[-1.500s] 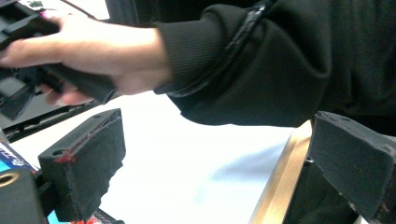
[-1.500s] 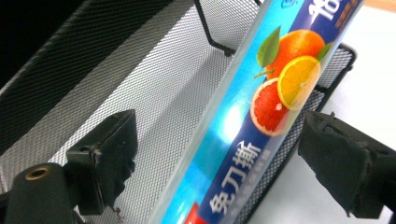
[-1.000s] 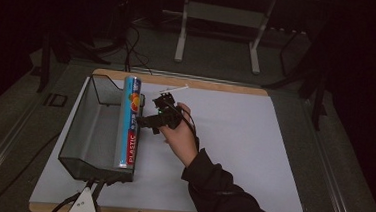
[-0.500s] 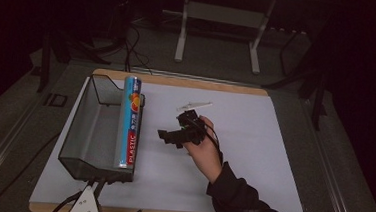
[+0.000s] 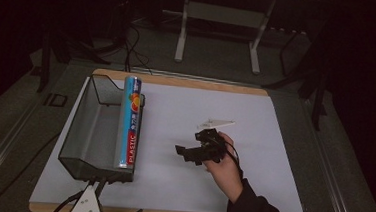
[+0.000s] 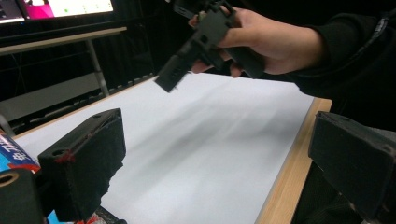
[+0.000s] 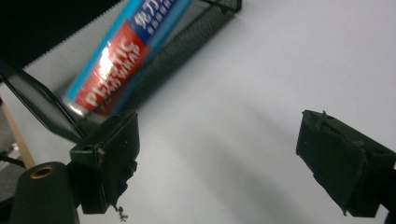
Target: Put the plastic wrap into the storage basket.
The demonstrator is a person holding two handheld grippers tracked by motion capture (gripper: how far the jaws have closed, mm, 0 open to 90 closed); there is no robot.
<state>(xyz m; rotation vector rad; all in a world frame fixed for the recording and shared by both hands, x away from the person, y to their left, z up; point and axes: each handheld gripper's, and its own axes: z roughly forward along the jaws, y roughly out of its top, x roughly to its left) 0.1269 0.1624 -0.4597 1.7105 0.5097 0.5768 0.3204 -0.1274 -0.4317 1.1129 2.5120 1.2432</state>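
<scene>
A long blue roll of plastic wrap (image 5: 129, 122) with a red label lies along the right side of a black mesh basket (image 5: 91, 129) at the table's left. In the right gripper view the roll (image 7: 126, 56) sits at the upper left, apart from the jaws. A hand holds my right gripper (image 5: 186, 154) above the middle of the white table top, pointing left; it (image 7: 224, 163) is open and empty. My left gripper (image 5: 101, 187) rests at the near table edge below the basket; it (image 6: 215, 158) is open, with nothing between the jaws.
The white sheet (image 5: 255, 120) covers a wooden board with its edge (image 6: 285, 177) close to my left gripper. A metal stand (image 5: 222, 23) and cables are on the dark floor beyond the table. The mesh basket wall (image 7: 42, 107) is near the right gripper's left jaw.
The right hand and its gripper have moved away from the roll, rightward and toward the near side of the table. The roll, the basket and the left gripper have stayed put.
</scene>
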